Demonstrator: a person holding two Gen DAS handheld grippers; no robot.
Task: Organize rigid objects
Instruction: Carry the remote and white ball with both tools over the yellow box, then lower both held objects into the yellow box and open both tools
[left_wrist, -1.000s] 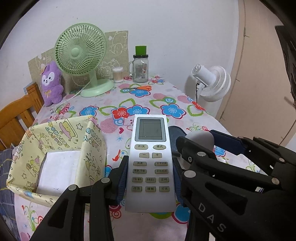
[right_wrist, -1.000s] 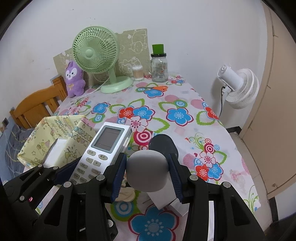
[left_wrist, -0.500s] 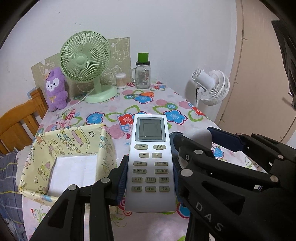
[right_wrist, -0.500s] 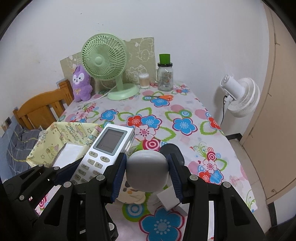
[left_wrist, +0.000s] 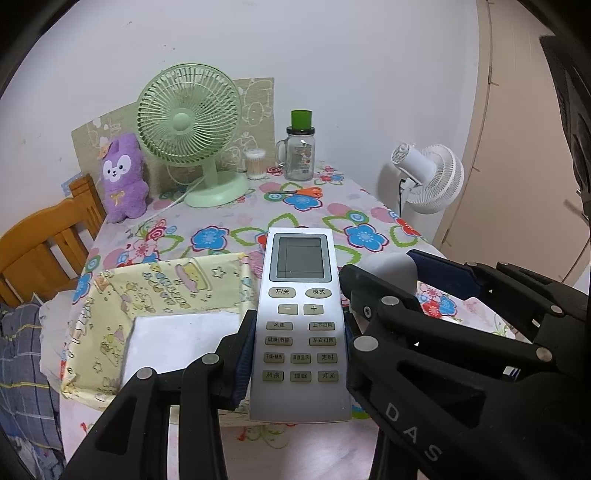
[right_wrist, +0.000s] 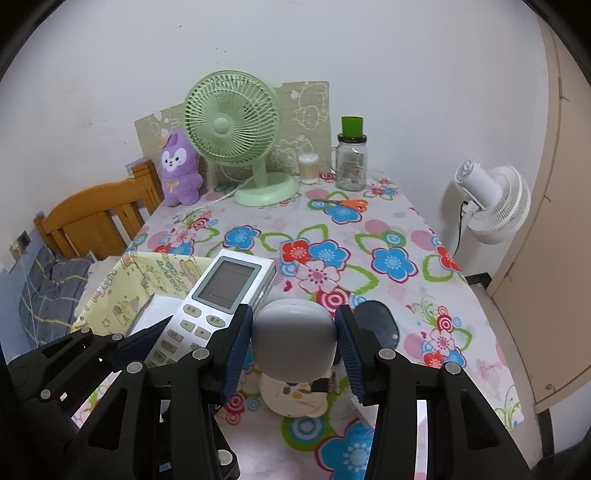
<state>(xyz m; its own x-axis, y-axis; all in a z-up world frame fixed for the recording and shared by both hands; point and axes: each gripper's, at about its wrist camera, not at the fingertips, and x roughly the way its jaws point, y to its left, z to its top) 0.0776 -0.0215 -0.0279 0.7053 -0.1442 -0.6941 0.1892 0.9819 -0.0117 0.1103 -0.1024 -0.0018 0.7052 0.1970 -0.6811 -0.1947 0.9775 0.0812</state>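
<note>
Since a second ago both grippers have risen and drawn back — more of the flower-print counter (left_wrist: 221, 221) shows. Left gripper (left_wrist: 295, 354) fingers pinch the silver-white button remote control (left_wrist: 300, 321) above the yellow fabric box (left_wrist: 173, 284) — long axis pointing away, screen far. Right gripper (right_wrist: 295, 343) fingers clamp a rounded grey plastic object (right_wrist: 295, 343).

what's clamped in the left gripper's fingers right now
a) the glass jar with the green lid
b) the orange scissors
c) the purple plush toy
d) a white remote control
d: the left gripper has its fingers pressed on both long edges of the white remote control, held above the table; the other options sit at its far end.
</note>
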